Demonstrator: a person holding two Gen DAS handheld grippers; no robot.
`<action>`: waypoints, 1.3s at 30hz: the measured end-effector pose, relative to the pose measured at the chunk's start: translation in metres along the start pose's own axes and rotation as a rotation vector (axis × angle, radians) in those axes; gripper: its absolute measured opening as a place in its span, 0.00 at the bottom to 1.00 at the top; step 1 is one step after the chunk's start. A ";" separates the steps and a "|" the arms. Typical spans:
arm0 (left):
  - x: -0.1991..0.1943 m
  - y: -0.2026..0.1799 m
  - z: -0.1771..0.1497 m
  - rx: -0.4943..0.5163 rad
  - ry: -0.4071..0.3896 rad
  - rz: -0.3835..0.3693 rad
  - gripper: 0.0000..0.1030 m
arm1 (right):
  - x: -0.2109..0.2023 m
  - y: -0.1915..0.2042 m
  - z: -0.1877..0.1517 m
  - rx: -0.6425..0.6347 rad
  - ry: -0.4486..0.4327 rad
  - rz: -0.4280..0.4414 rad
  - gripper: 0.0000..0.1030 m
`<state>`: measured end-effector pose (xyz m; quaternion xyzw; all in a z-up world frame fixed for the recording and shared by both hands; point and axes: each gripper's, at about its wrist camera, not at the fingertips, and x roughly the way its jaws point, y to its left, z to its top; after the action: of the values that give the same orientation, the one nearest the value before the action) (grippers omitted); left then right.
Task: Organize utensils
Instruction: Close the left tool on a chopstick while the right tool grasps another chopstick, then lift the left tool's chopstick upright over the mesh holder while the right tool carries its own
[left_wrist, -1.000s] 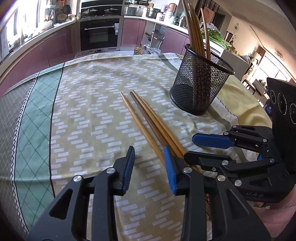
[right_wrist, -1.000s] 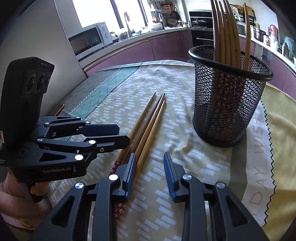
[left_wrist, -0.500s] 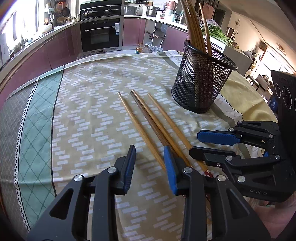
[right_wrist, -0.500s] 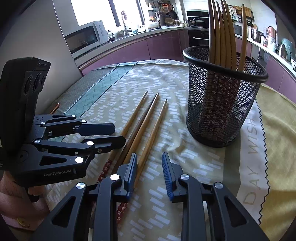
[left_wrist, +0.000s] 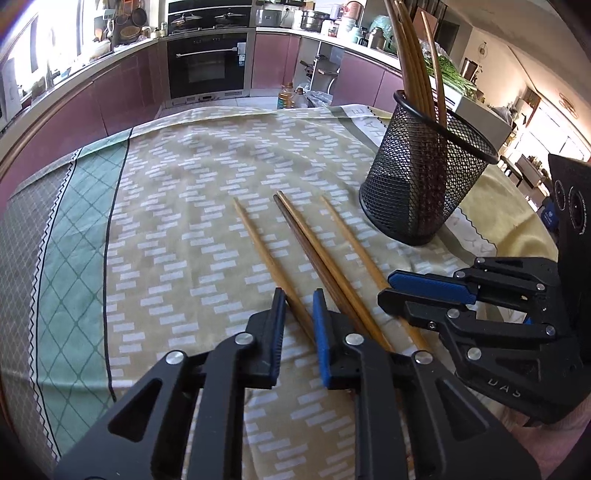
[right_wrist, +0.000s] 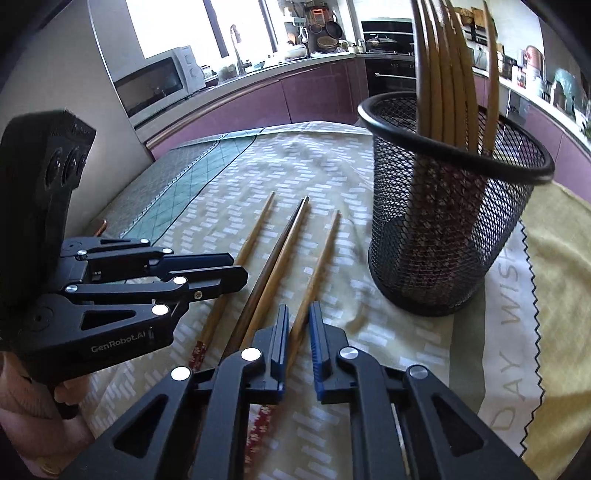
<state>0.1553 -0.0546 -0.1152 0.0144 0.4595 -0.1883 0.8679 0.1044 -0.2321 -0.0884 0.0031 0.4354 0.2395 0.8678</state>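
Note:
Several wooden chopsticks lie on the tablecloth. My left gripper (left_wrist: 298, 295) is open, its jaws on either side of the leftmost chopstick (left_wrist: 264, 251), low over the cloth. My right gripper (right_wrist: 296, 310) is open, its jaws on either side of the rightmost chopstick (right_wrist: 317, 254). A darker pair (left_wrist: 314, 243) lies between those two and also shows in the right wrist view (right_wrist: 284, 243). A black mesh holder (left_wrist: 424, 184) stands behind to the right with several chopsticks upright in it; it also shows in the right wrist view (right_wrist: 450, 221).
The patterned tablecloth (left_wrist: 177, 229) covers the table, with a green band (left_wrist: 74, 258) at the left. Each gripper shows in the other's view, the right one (left_wrist: 421, 288) and the left one (right_wrist: 207, 269), close side by side. Kitchen cabinets and an oven (left_wrist: 207, 66) stand behind.
The rightmost chopstick has been spread apart from the bundle. Both grippers have narrowed somewhat and dropped lower, each around an outer chopstick.

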 end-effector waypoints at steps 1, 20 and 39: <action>-0.001 0.000 -0.001 -0.004 -0.003 -0.001 0.13 | -0.001 -0.001 -0.001 0.007 -0.001 0.005 0.07; -0.013 -0.008 -0.018 0.034 0.017 -0.051 0.16 | -0.005 0.003 -0.005 -0.028 0.025 0.069 0.08; -0.038 -0.009 0.005 0.018 -0.065 -0.099 0.07 | -0.039 -0.005 0.008 -0.027 -0.084 0.071 0.05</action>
<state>0.1370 -0.0521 -0.0805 -0.0069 0.4296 -0.2356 0.8717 0.0932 -0.2512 -0.0555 0.0168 0.3949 0.2758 0.8762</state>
